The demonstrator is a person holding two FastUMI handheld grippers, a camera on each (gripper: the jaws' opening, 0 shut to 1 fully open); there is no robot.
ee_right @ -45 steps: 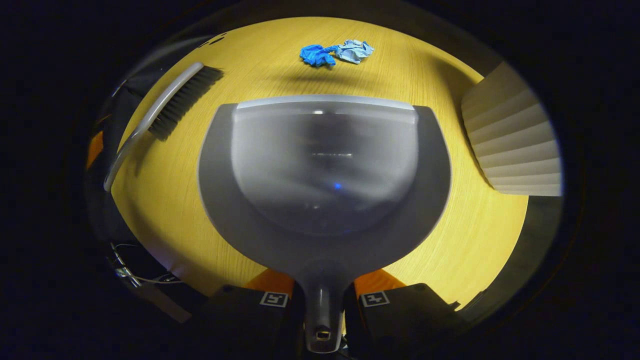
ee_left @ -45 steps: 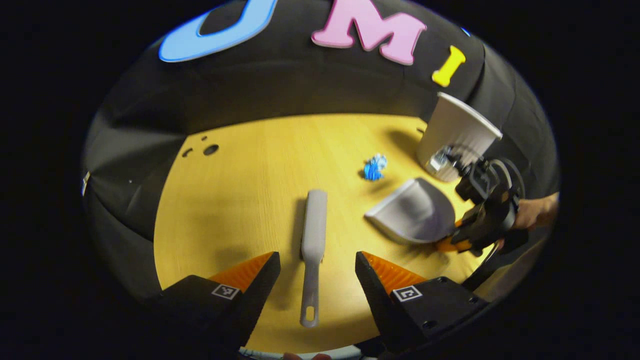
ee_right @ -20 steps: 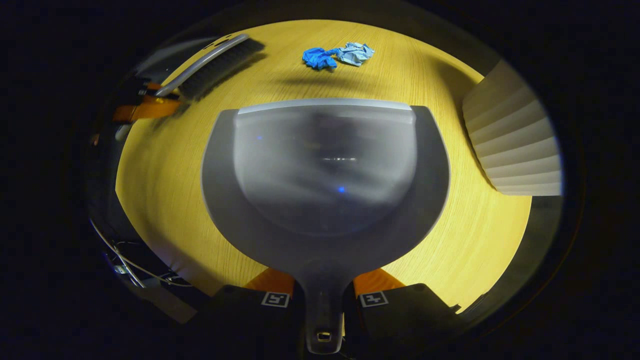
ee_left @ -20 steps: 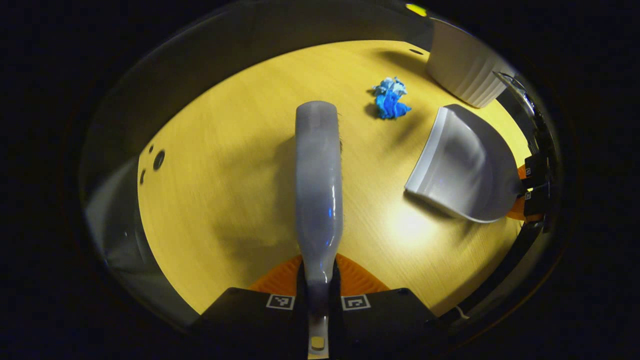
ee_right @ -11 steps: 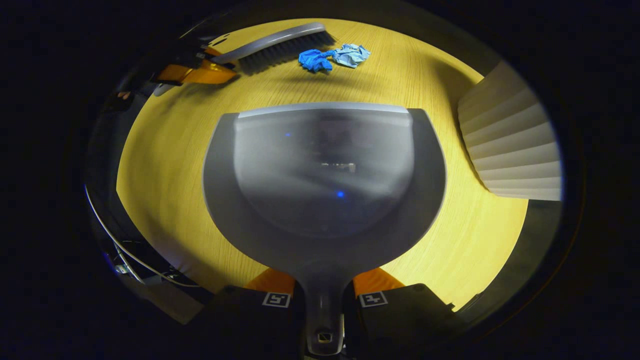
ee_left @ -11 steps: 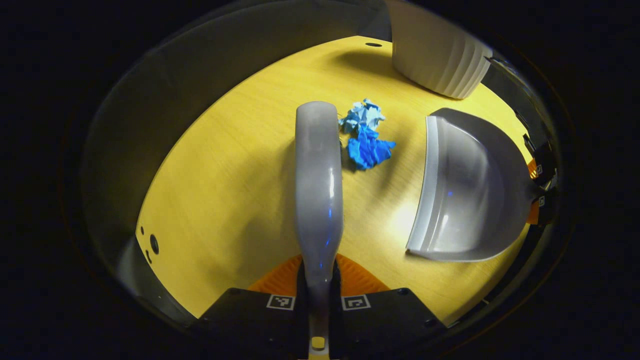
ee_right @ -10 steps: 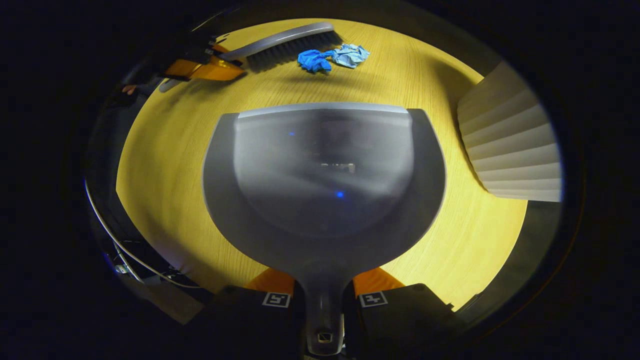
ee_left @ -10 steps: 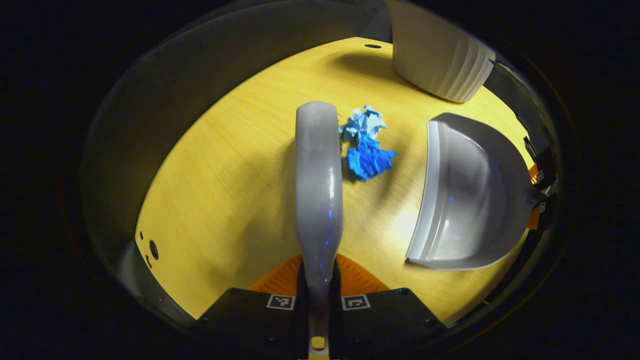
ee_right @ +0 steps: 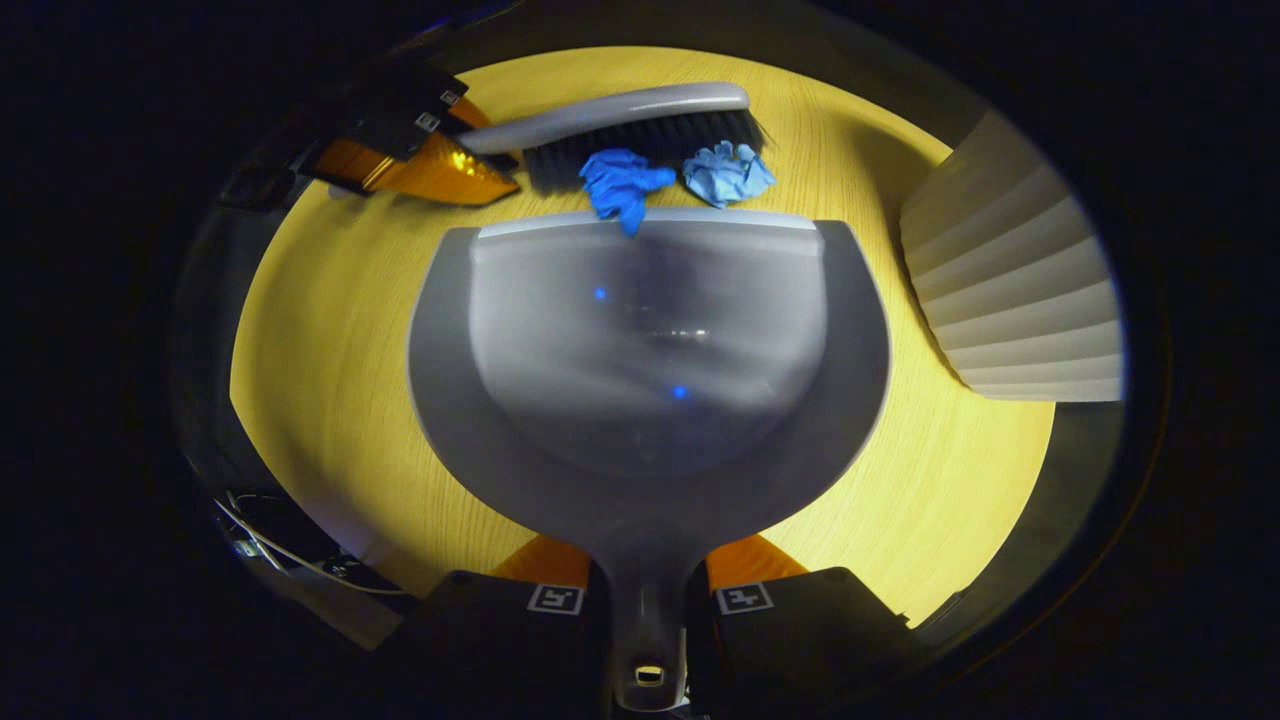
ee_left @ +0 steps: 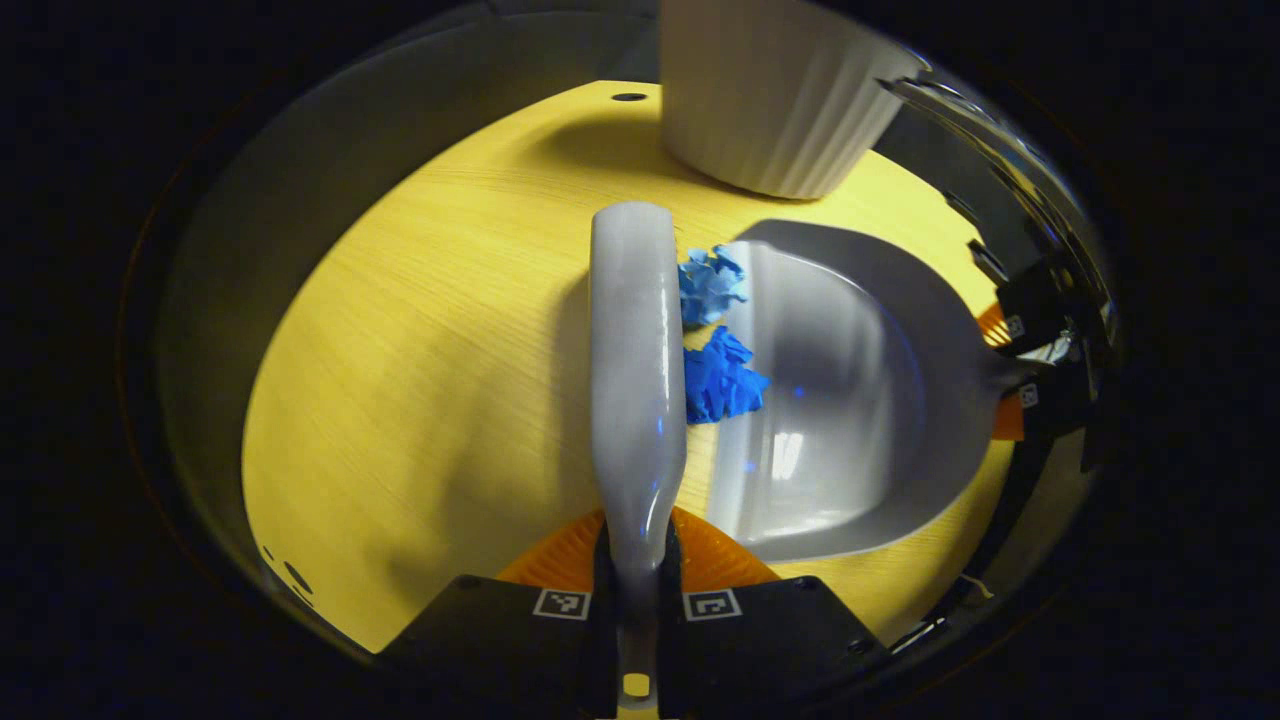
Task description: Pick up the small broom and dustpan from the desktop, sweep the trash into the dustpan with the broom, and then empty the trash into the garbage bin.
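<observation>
Gripping the broom (ee_left: 637,350) by its handle, my left gripper (ee_left: 637,560) has both fingers clamped on it; the broom runs straight ahead of the jaws. My right gripper (ee_right: 646,580) is clenched on the dustpan (ee_right: 648,370) handle, pan ahead of its jaws on the desk (ee_right: 320,380). The dark blue trash (ee_right: 615,185) overlaps the pan lip; the pale blue trash (ee_right: 728,172) lies between bristles and lip. The bin (ee_right: 1010,300) stands right of the pan.

Each black, blocky gripper body (ee_left: 637,640) carries two small white square markers just behind its ribbed fingers (ee_left: 720,555).
</observation>
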